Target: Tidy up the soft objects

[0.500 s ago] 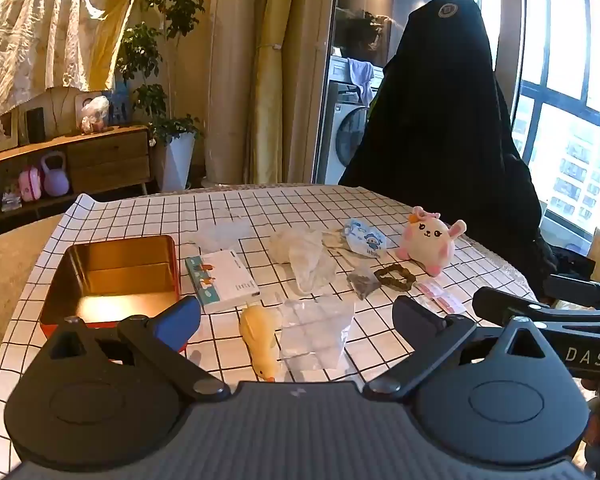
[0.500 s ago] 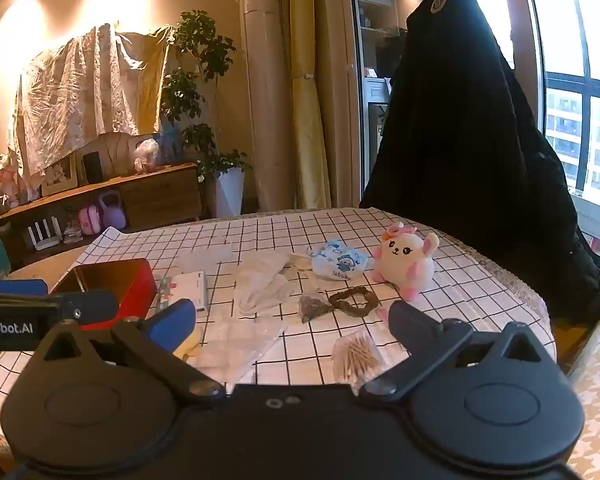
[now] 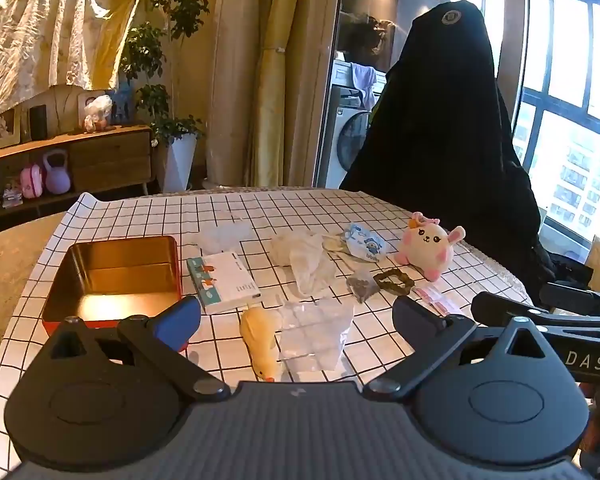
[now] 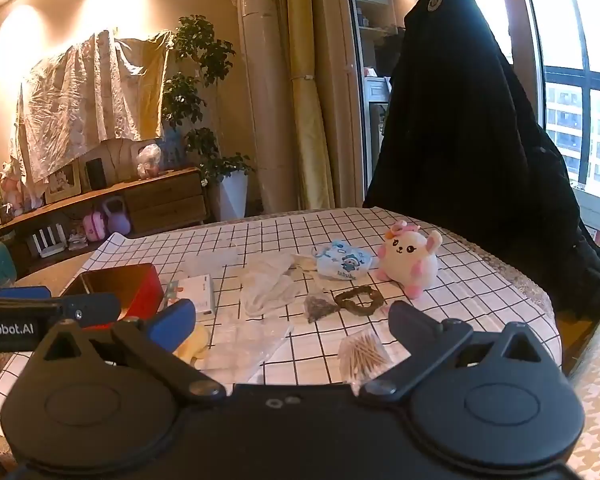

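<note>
On the checked tablecloth lie a pink-and-white plush bunny point(image 3: 424, 246) point(image 4: 410, 260), a blue-and-white pouch point(image 3: 364, 244) point(image 4: 342, 260), a dark scrunchie point(image 3: 394, 280) point(image 4: 358, 300) and a yellow duck toy point(image 3: 260, 340) point(image 4: 194, 344). An open red tin point(image 3: 112, 280) point(image 4: 120, 288) with a gold inside sits at the left. My left gripper point(image 3: 296, 318) hovers open above the duck and a clear plastic bag point(image 3: 316, 332), holding nothing. My right gripper point(image 4: 294, 320) is open too, short of the scrunchie, with nothing between its fingers.
A white box point(image 3: 224, 282), crumpled clear plastic point(image 3: 304, 260), a small dark bag point(image 3: 362, 284), pink packets point(image 3: 436, 296) and a bag of cotton swabs point(image 4: 362, 354) are scattered about. A tall black-draped shape point(image 3: 440, 140) stands behind the table's far right edge.
</note>
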Demonstrator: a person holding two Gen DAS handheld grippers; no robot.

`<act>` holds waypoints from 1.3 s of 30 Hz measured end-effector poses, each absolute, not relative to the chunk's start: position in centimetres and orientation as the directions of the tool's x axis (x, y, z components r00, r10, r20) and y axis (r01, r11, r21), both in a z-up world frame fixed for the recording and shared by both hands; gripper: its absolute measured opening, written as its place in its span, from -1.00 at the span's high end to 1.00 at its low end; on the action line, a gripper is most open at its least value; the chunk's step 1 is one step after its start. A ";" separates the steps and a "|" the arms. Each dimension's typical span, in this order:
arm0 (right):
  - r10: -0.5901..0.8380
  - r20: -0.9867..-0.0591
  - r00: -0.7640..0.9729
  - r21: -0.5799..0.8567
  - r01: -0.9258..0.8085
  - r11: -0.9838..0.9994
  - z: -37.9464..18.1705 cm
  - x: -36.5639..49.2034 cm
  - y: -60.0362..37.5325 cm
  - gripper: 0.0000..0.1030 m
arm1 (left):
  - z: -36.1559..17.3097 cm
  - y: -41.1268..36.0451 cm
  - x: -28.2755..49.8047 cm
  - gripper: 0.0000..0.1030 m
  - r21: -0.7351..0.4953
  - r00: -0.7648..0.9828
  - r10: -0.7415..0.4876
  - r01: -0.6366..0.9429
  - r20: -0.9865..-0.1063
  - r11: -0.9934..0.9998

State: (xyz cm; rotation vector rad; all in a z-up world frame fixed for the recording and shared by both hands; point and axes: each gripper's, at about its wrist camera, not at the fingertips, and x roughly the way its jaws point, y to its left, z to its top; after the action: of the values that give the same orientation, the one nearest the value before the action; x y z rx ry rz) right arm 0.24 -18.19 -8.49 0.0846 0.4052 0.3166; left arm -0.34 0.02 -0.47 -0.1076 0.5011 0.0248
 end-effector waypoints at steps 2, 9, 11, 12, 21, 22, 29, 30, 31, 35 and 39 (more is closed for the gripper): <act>0.314 -0.370 0.874 0.134 -0.284 0.949 -8.2 -0.4 -17.7 -0.99 | -0.2 0.0 -0.3 -1.00 -0.102 0.876 -0.004 -0.051 -0.482 0.993; 0.307 -0.374 0.875 0.136 -0.275 0.952 -8.2 -0.7 -17.4 -0.98 | 0.4 0.1 -0.5 -1.00 -0.094 0.875 -0.007 -0.044 -0.484 0.995; 0.309 -0.379 0.872 0.141 -0.276 0.951 -8.2 -0.5 -17.4 -0.97 | 0.4 0.1 -0.5 -1.00 -0.093 0.875 -0.005 -0.045 -0.483 0.995; 0.309 -0.380 0.872 0.142 -0.275 0.951 -8.2 -0.5 -17.4 -0.97 | 0.3 0.2 -0.5 -1.00 -0.096 0.876 -0.007 -0.045 -0.483 0.994; 0.316 -0.370 0.874 0.144 -0.282 0.948 -8.1 -0.4 -17.7 -0.97 | 0.4 0.1 -0.5 -1.00 -0.099 0.878 -0.010 -0.042 -0.478 0.994; 0.317 -0.369 0.874 0.144 -0.283 0.948 -8.1 -0.4 -17.7 -0.97 | 0.3 0.1 -0.5 -1.00 -0.099 0.878 -0.010 -0.043 -0.478 0.994; 0.318 -0.369 0.873 0.143 -0.285 0.948 -8.1 -0.4 -17.6 -0.97 | 0.3 0.2 -0.6 -1.00 -0.102 0.880 -0.019 -0.034 -0.475 0.994; 0.320 -0.370 0.872 0.144 -0.286 0.947 -8.0 -0.4 -17.7 -0.97 | 0.3 0.2 -0.6 -1.00 -0.104 0.879 -0.021 -0.033 -0.476 0.994; 0.321 -0.370 0.872 0.144 -0.288 0.947 -8.0 -0.4 -17.6 -0.97 | 0.3 0.2 -0.6 -1.00 -0.105 0.879 -0.022 -0.032 -0.476 0.994; 0.323 -0.368 0.872 0.143 -0.291 0.946 -8.0 -0.4 -17.6 -0.96 | 0.3 0.2 -0.6 -1.00 -0.106 0.880 -0.024 -0.030 -0.474 0.994; 0.324 -0.366 0.872 0.141 -0.292 0.946 -7.9 -0.5 -17.5 -0.95 | 0.3 0.4 -0.6 -1.00 -0.108 0.881 -0.026 -0.028 -0.472 0.994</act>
State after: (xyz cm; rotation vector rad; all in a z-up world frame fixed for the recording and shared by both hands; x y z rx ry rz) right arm -0.48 -17.51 -7.92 0.0820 0.3968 0.3226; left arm -0.64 0.37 0.31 -0.1127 0.4931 0.0013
